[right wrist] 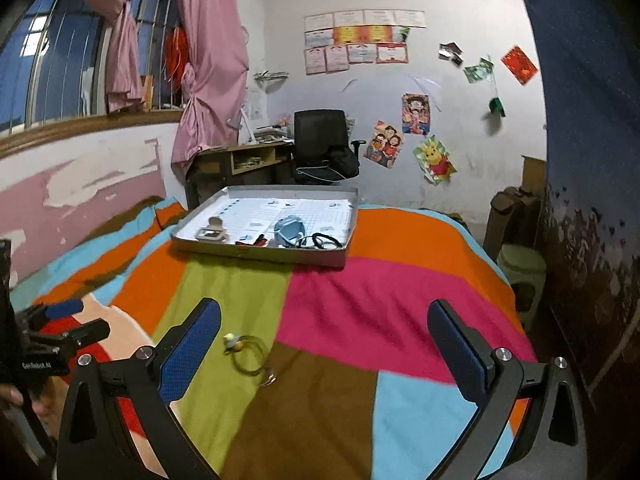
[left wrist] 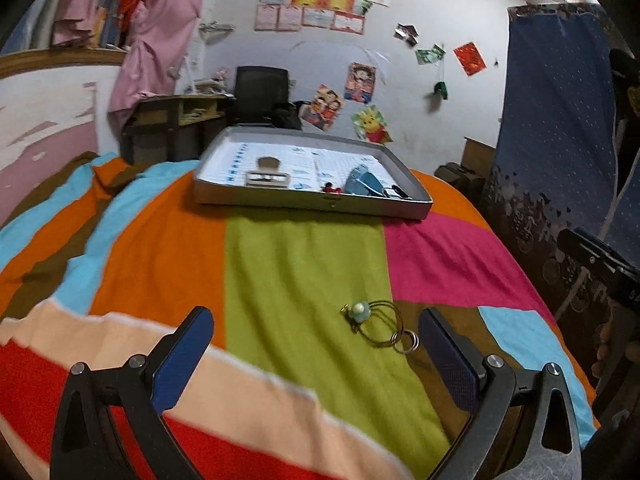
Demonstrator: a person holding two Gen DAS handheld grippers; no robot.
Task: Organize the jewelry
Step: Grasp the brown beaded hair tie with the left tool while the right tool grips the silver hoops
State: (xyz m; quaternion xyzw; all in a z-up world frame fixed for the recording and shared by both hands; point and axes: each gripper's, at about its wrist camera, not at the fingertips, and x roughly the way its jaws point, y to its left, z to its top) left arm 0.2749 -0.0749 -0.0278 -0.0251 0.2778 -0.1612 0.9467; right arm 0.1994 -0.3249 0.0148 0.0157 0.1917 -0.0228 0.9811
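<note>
- Two hand-held grippers over a bed, both with jaws spread wide and nothing between them
- Left gripper [left wrist: 316,344]: blue-padded fingers [left wrist: 182,364] apart, hovering low above the striped blanket [left wrist: 304,264]; it also shows at the left edge of the right wrist view [right wrist: 70,320], with a bit of a hand [right wrist: 12,394] below it
- Right gripper [right wrist: 324,344]: jaws equally wide, held over the pink and brown patches of the blanket; empty
- Jewelry piece: a thin dark cord bracelet [left wrist: 380,326] with a pale green bead [left wrist: 360,312] and small metal rings [left wrist: 406,340], lying loose on the green stripe where it meets the brown patch
- In the left wrist view the bracelet sits between the fingertips, nearer the right-hand finger, not touched by either
- In the right wrist view the same bracelet [right wrist: 248,354] lies just beside the left-hand finger, inside the span of the jaws, also untouched
- Shallow grey metal tray [left wrist: 304,202] rests on the blanket further off, toward the far wall, well apart from the bracelet
- Tray lined with printed paper; inside it a light blue item [left wrist: 362,184], a dark cord loop [right wrist: 326,240], a small red piece [left wrist: 332,189] and a pale rectangular object [left wrist: 267,178] (details too small to tell)
- Behind: black office chair [right wrist: 322,140], desk, pink curtain [right wrist: 212,60], posters on a white wall
</note>
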